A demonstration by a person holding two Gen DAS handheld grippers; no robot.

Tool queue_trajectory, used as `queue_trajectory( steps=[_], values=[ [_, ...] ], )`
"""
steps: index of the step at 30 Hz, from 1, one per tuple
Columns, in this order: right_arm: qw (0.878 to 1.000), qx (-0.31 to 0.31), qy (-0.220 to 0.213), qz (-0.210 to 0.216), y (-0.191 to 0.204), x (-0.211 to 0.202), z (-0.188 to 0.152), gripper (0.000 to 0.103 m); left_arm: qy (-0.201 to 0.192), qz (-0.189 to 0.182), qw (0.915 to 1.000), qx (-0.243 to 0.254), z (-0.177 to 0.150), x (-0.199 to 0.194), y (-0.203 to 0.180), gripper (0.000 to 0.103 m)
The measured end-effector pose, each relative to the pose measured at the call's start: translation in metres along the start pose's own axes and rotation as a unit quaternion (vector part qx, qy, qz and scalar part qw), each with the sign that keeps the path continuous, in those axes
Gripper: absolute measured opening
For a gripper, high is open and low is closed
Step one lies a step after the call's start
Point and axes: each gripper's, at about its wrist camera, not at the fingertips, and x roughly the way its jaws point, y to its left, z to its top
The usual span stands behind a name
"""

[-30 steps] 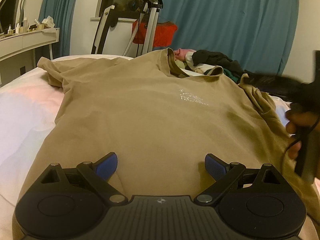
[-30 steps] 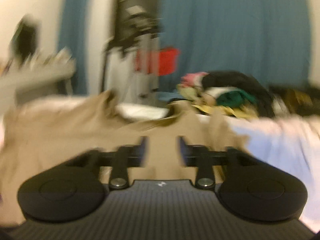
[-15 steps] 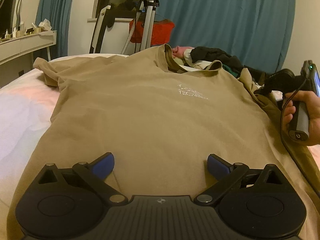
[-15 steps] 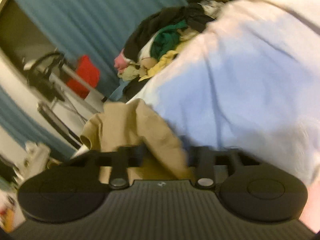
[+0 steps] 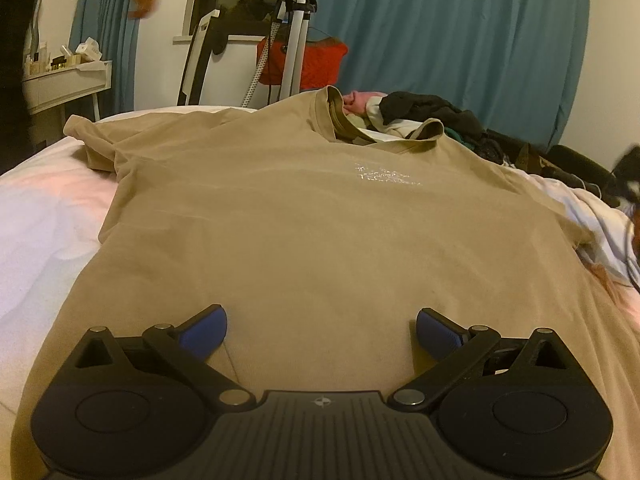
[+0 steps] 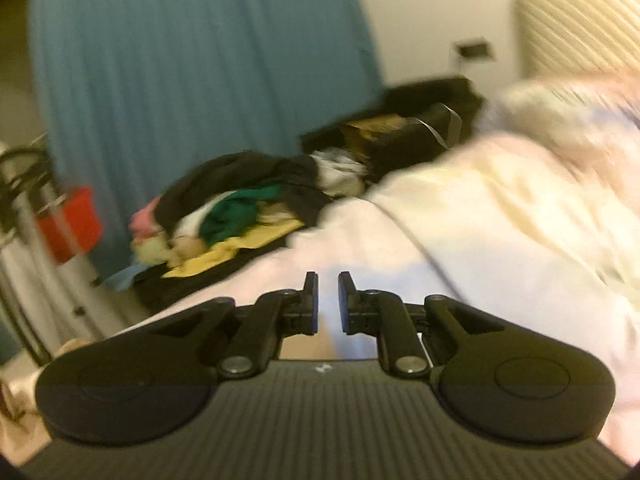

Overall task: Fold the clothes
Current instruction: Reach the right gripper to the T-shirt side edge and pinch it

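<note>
Teal curtains [image 5: 460, 40] back a white-sheeted bed [image 5: 44, 216] where a tan T-shirt [image 5: 304, 232] lies spread flat, collar toward the far edge; soft and light, best pinched at hem or sleeve; chest print unreadable; left gripper [image 5: 322, 334] jaws wide apart over the hem; right gripper [image 6: 328, 304] jaws nearly together, holding nothing

A tan T-shirt [image 5: 304, 232] with pale chest lettering is spread on white bedding [image 5: 44, 216], teal curtains [image 5: 448, 40] are hung behind, and blue pads [image 5: 204, 332] are fitted to black grippers.
</note>
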Motion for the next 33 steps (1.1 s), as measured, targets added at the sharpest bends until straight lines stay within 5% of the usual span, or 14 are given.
queue_trajectory(
  steps=[2, 5, 6, 9, 11, 15, 24, 31, 33],
  values=[
    [0.997, 0.059, 0.042, 0.015, -0.028, 0.005, -0.005, 0.024, 0.000, 0.000, 1.0000, 0.001, 0.000, 0.000, 0.000, 0.101],
    [0.983, 0.138, 0.089, 0.083, -0.049, 0.000, -0.024, 0.073, 0.000, 0.001, 1.0000, 0.004, 0.000, 0.000, 0.000, 0.102],
    [0.975, 0.163, 0.103, 0.107, -0.056, -0.002, -0.030, 0.079, 0.000, 0.002, 1.0000, 0.005, 0.000, 0.000, 0.000, 0.102],
    [0.951, 0.210, 0.140, 0.175, -0.058, -0.009, -0.054, 0.079, 0.000, 0.004, 1.0000, 0.007, 0.000, 0.001, -0.001, 0.102],
    [0.943, 0.219, 0.171, 0.184, -0.046, -0.009, -0.069, 0.079, 0.000, 0.005, 0.9999, 0.009, -0.001, 0.001, -0.002, 0.102],
    [0.943, 0.201, 0.207, 0.169, -0.028, -0.009, -0.087, 0.078, 0.001, 0.007, 0.9999, 0.014, -0.001, 0.003, -0.004, 0.102],
    [0.949, 0.216, 0.115, 0.198, -0.015, 0.025, -0.090, 0.077, 0.004, 0.013, 0.9996, 0.025, -0.003, 0.006, -0.009, 0.103],
    [0.970, 0.170, 0.077, 0.153, 0.005, 0.068, -0.073, 0.056, 0.008, 0.017, 0.9994, 0.030, -0.002, 0.009, -0.011, 0.103],
    [0.981, 0.131, 0.082, 0.117, 0.011, 0.078, -0.066, 0.026, 0.009, 0.019, 0.9993, 0.031, -0.002, 0.010, -0.011, 0.103]
  ],
)
